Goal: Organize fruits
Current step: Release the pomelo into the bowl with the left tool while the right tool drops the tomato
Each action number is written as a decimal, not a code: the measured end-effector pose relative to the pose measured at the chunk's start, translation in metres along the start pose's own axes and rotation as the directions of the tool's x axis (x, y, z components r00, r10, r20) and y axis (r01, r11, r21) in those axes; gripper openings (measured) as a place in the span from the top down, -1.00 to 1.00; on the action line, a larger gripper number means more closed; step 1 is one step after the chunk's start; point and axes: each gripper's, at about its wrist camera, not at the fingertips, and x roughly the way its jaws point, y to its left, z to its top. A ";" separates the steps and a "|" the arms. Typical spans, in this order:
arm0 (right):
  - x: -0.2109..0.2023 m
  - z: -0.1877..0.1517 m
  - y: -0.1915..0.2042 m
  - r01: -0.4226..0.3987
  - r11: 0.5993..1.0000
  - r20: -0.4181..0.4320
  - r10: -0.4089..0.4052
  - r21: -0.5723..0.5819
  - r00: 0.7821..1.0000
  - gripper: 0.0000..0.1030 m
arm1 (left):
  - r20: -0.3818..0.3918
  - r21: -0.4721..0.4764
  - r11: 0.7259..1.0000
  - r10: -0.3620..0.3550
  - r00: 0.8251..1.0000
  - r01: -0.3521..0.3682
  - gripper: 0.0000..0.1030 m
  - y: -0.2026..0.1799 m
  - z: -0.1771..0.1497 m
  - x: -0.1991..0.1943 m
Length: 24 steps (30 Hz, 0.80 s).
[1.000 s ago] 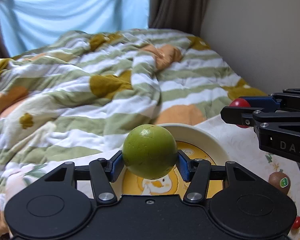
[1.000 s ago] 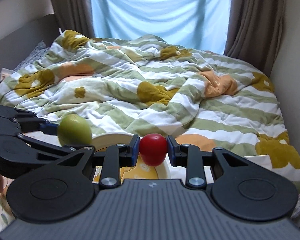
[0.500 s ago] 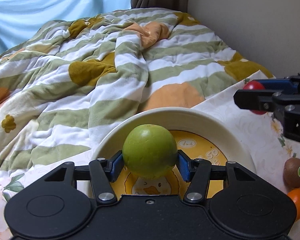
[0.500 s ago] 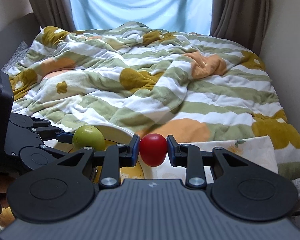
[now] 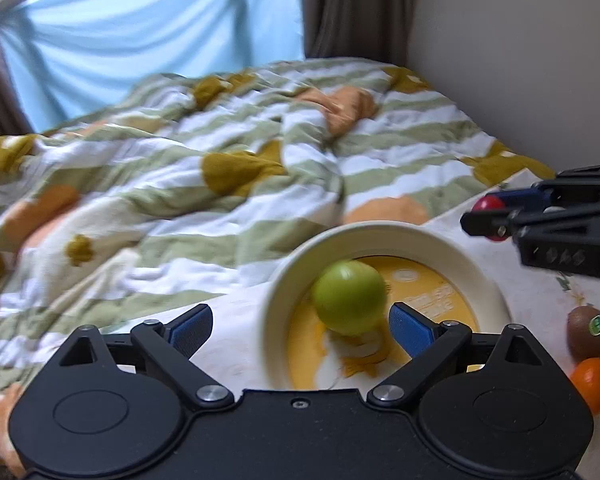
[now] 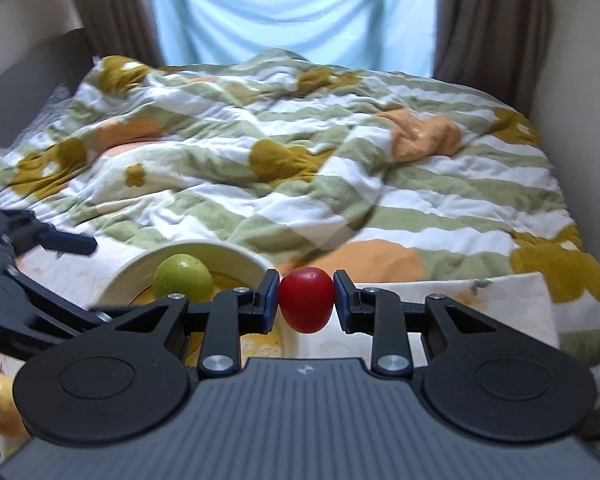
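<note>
down at the bottom of my left wrist view, my left gripper (image 5: pixel 300 330) has its jaws spread wide, they've just been opening, and nothing is pinched between the blue pads (image 5: pixel 410 334) anymore. the green fruit (image 5: pixel 349 298) sits free in the cream bowl (image 5: pixel 284 280), lower middle of the frame, resting on the yellow printed bottom, closer to the right pad but not touching it as far as i can see. the bowl stands on a white floral cloth (image 5: pixel 540 300) at the edge of a bed with a striped green and white duvet (image 5: pixel 180 200). far right of the frame, lower down, a kiwi (image 5: pixel 588 330) with a green sticker sits just above an orange fruit (image 5: pixel 592 384), both on the cloth outside the bowl. mid right, my right gripper (image 5: pixel 488 218) pokes in from the edge with a bit of red showing at its tips.

over in my right wrist view, lower middle, the right gripper (image 6: pixel 307 300) is clamped on a small red tomato (image 6: pixel 306 300), pads pressed on both sides. just left of it there's the bowl (image 6: pixel 228 250) with the green fruit (image 6: pixel 183 278) inside. my left gripper's open fingers (image 6: pixel 66 242) reach in from the left edge. duvet (image 6: pixel 300 160) fills the upper half, blue curtain (image 6: pixel 292 12) behind it.
</note>
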 end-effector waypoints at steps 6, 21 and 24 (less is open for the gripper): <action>0.024 -0.015 0.024 -0.045 0.987 -0.003 0.045 -0.157 0.999 0.14 | 0.036 -0.029 0.999 0.044 0.998 -0.043 -0.89 0.010 -0.013 -0.024; 0.047 -0.033 0.047 -0.066 0.937 0.033 0.082 -0.344 0.996 -0.65 | 0.059 -0.065 0.995 0.080 0.995 -0.076 -0.89 0.013 -0.043 -0.048; 0.033 -0.038 0.046 -0.049 0.932 0.064 0.077 -0.359 0.995 -1.00 | 0.078 -0.062 0.994 0.093 0.993 -0.089 -0.89 0.009 -0.047 -0.055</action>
